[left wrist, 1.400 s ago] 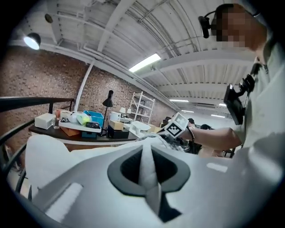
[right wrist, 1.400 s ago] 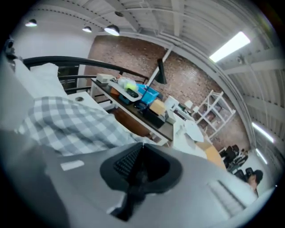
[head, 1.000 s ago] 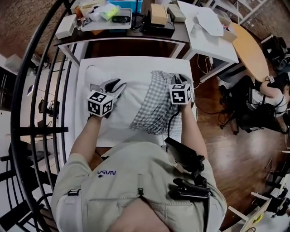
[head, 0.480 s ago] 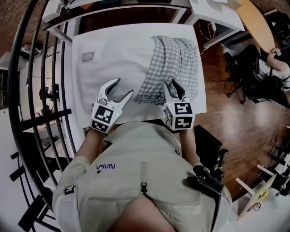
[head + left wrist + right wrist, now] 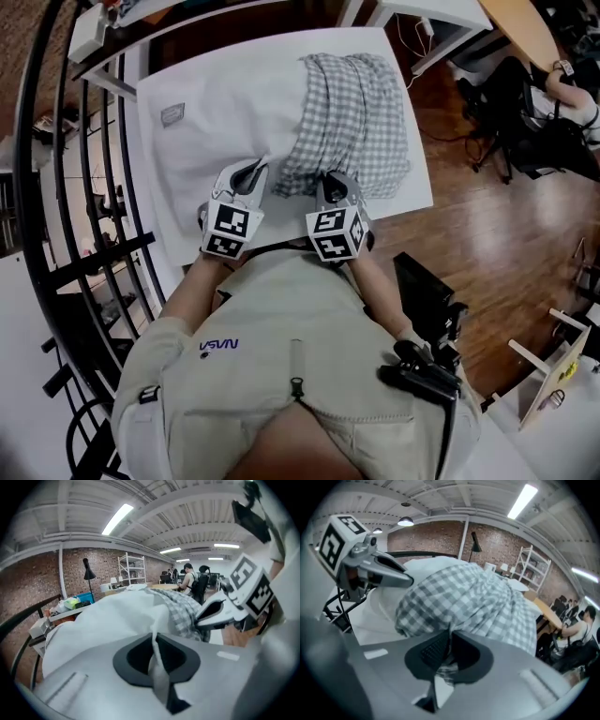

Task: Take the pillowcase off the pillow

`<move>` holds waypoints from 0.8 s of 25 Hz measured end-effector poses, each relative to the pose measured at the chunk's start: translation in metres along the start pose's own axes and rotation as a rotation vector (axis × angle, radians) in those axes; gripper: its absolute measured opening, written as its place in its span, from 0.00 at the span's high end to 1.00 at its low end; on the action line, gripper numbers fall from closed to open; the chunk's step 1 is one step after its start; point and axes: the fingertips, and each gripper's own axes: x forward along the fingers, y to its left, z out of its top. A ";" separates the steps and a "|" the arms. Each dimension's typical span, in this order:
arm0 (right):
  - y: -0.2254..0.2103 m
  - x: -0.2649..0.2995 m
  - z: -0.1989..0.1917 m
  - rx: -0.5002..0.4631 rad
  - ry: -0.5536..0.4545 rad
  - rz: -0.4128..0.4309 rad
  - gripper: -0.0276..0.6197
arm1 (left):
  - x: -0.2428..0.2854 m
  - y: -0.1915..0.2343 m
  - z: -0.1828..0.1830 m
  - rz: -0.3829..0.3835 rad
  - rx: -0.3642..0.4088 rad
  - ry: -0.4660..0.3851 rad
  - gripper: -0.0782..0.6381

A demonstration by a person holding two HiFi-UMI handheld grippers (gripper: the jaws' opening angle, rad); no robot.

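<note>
Head view is showing the white pillow (image 5: 230, 112) lying across the white table (image 5: 418, 184), with the checked pillowcase (image 5: 354, 117) bunching over the part of it toward the table's right edge. Both grippers are working at the near edge, close beside each other. The left gripper (image 5: 249, 172) has just been closing its jaws, and the left gripper view is showing them pinching a thin fold of the pillow's white cover. The right gripper (image 5: 335, 182) has likewise just been closing, and the right gripper view is showing its jaws biting on the checked hem of the pillowcase.

Judging from this, the person is anchoring the pillow with one grip and getting ready to draw the case off with the other. The left pinch is looking slight, so the fold may be slipping free once the pull is starting, and the pillow may then be sliding along with the case toward the near edge. The right jaws may also be catching pillow fabric beneath the hem, which would be locking both together. The gathered cloth may be snagging on a pillow corner too
</note>
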 end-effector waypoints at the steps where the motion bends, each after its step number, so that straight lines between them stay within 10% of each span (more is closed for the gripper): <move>1: -0.010 -0.007 0.002 -0.019 -0.012 -0.035 0.92 | -0.007 0.007 0.015 0.000 -0.030 -0.039 0.87; 11: -0.140 -0.071 -0.008 -0.088 -0.015 -0.398 0.93 | -0.072 0.065 0.073 0.006 -0.364 -0.321 0.87; 20: -0.116 -0.020 -0.114 0.042 0.228 -0.209 0.93 | -0.042 0.024 -0.034 -0.002 -0.606 -0.160 0.87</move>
